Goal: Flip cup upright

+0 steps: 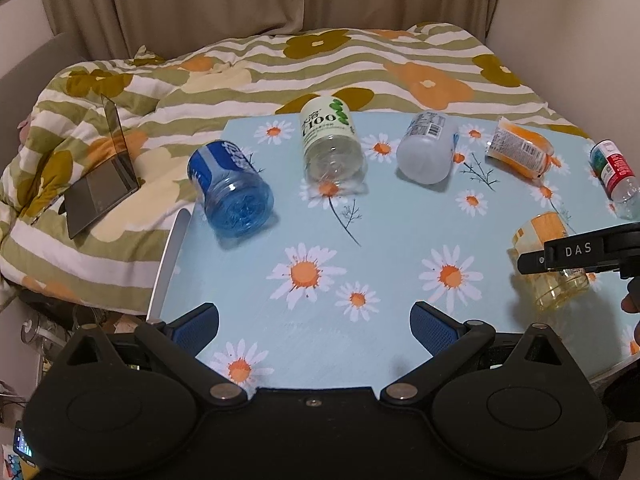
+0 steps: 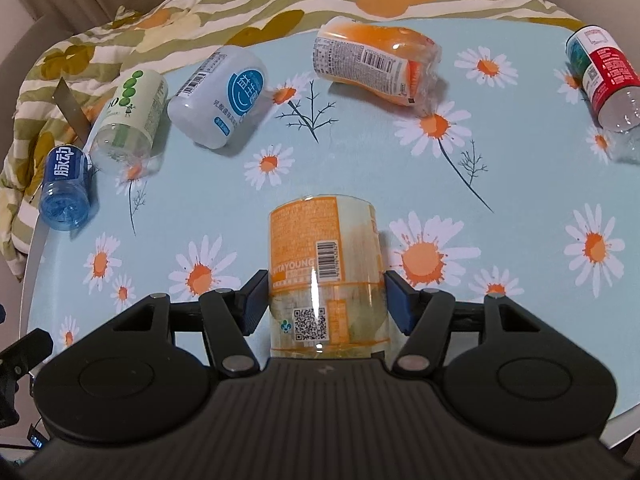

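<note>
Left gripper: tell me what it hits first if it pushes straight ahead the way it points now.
Probably the clear green-labelled cup lying on its side. The left gripper is open and empty, with only bare table ahead of it. Depth is uncertain; aimed low, it meets the tabletop first.

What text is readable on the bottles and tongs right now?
"DAS": right tongs.
"C100": green bottle.
"脉动": blue bottle.
"益生": white bottle.
"TAYOUNG": yellow bottle, first letters hidden.
Orange bottle, red bottle: print too small to read.
</note>
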{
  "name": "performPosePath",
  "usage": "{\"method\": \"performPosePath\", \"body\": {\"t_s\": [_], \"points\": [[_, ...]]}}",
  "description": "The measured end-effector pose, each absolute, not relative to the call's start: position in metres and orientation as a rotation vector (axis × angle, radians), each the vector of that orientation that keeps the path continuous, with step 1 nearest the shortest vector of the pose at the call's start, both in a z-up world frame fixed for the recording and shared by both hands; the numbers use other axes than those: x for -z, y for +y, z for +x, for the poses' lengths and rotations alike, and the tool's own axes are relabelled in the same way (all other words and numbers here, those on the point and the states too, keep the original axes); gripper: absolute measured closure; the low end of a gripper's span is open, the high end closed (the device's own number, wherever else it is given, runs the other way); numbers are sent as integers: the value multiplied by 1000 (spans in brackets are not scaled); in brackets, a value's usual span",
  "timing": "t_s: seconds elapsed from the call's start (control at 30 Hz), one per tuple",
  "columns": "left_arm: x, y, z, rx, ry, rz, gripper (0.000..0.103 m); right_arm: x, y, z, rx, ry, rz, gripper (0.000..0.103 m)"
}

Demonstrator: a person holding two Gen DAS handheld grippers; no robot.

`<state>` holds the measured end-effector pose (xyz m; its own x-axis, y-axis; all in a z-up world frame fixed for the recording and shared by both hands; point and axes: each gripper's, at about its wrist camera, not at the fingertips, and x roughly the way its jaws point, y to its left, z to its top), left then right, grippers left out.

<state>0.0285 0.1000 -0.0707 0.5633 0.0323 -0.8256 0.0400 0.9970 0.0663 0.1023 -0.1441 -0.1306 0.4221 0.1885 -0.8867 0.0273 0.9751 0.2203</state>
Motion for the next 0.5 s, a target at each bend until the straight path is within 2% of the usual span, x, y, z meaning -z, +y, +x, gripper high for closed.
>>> {"method": "performPosePath", "body": {"t_s": [0.07, 0.1, 0.13, 0.3, 0.5], "points": [[70, 102, 27, 6, 974, 76, 0, 129, -142, 102, -97, 1130, 205, 13], [70, 102, 28, 6, 973, 74, 0, 128, -142, 102, -93, 1127, 201, 3], [69, 103, 27, 7, 972, 72, 0, 126, -141, 101, -91, 1121, 200, 1], [64, 104, 27, 15, 970, 46, 0, 116, -144, 101, -97, 1128, 228, 1], [45, 94, 30, 23, 954, 15, 0, 74, -160, 88, -140, 1081, 249, 0]]}}
